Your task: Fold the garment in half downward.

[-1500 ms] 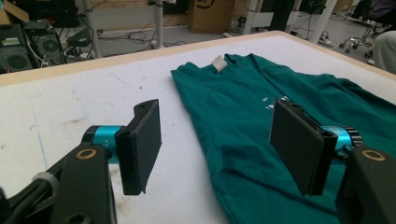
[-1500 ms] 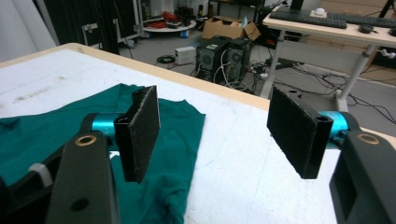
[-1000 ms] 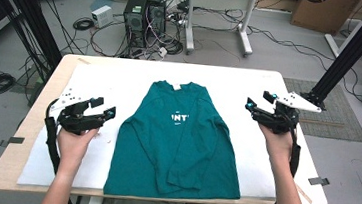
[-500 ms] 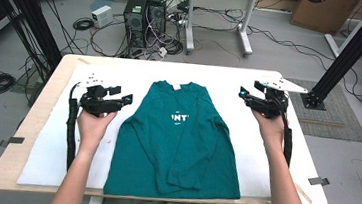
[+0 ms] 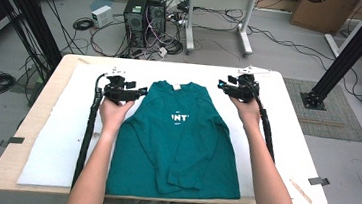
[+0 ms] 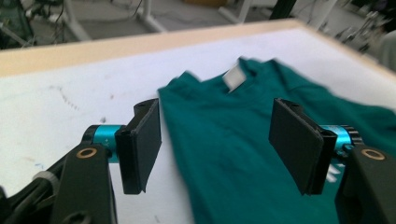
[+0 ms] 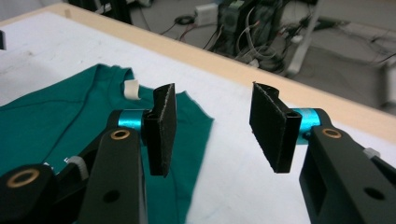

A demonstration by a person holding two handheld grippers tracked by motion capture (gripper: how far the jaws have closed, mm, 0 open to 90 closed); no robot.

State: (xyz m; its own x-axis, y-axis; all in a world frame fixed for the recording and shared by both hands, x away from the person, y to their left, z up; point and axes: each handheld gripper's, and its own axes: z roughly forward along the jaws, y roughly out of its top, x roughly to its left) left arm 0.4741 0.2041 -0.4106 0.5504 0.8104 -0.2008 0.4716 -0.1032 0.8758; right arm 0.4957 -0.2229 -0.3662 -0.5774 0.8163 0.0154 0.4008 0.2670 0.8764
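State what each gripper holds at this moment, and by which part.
Nothing is held. The left gripper and right gripper are both open, apart from the flat teal long-sleeved cotton shirt, near its shoulders.

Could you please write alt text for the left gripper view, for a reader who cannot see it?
The left tongs stand open just above a teal shirt lying flat on a white table cover, the shirt's left shoulder edge running between the black pads. The shirt's collar label shows beyond.
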